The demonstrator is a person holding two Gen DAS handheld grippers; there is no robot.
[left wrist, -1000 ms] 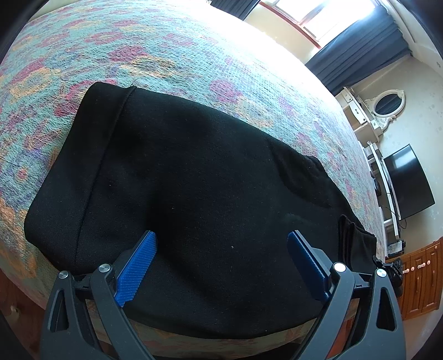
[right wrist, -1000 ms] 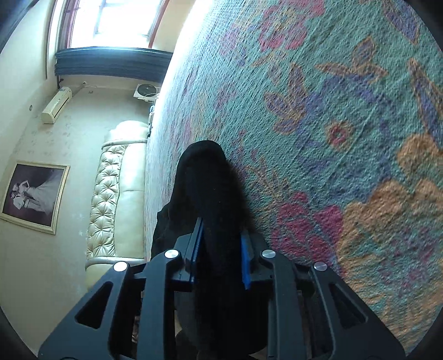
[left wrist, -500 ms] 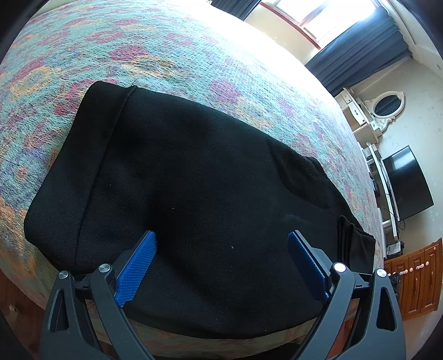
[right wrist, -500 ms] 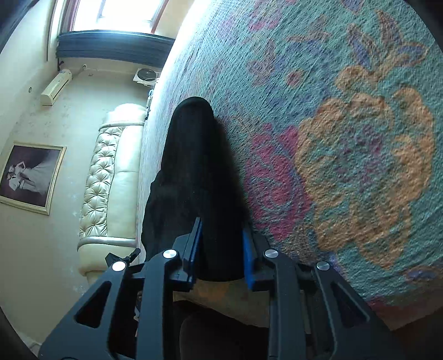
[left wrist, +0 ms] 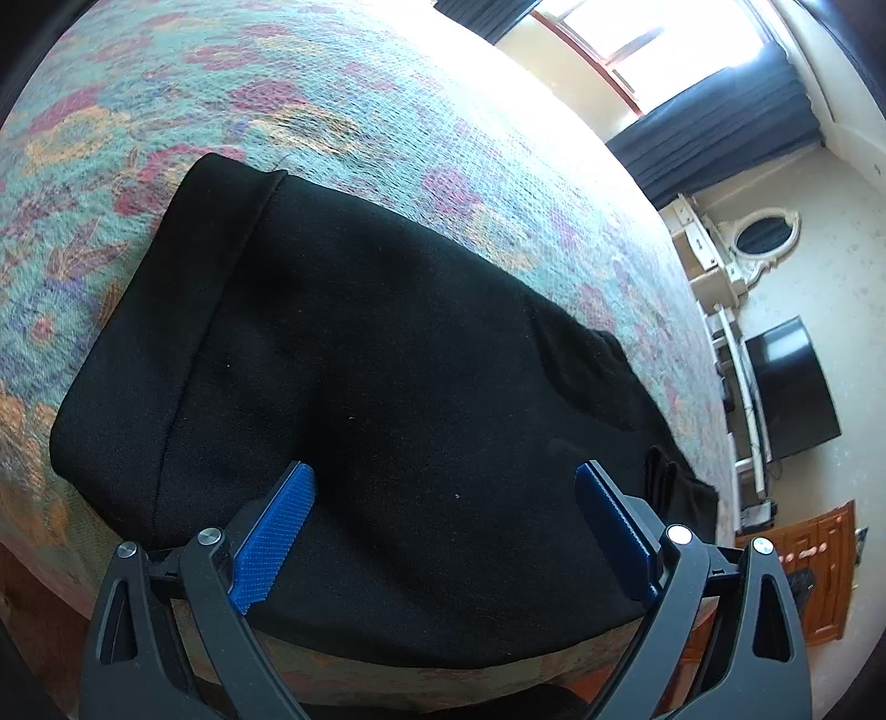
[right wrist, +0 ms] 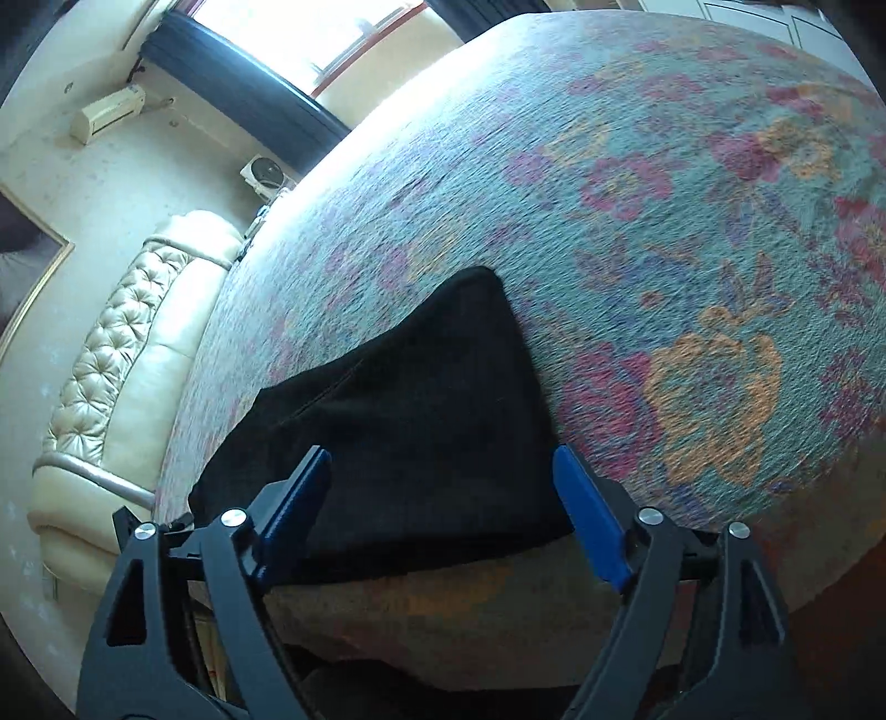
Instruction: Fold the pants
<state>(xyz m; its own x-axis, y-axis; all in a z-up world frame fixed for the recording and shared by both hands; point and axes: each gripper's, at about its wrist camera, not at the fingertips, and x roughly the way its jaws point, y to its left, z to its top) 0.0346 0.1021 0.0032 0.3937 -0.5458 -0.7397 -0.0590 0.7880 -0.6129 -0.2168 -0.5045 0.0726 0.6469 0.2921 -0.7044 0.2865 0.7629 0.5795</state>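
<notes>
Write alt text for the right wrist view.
Black pants lie folded on a floral bedspread, with the open right gripper above their near edge, its blue fingers holding nothing. A cream tufted headboard and a bright window lie behind.

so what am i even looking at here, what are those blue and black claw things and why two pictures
Those are two handheld grippers, one in each of a person's hands; there is no robot arm. Each carries a wide-angle camera looking forward along its two fingers, so you get one picture per hand.

In the left hand's picture, the left gripper is open and holds nothing. Beyond it lie black pants, folded flat on a bed with a flowery bedspread.

In the right hand's picture, the right gripper is also open, with one end of the same pants lying on the bedspread in front of it.

The curved look comes from the lens; the bed is flat.
</notes>
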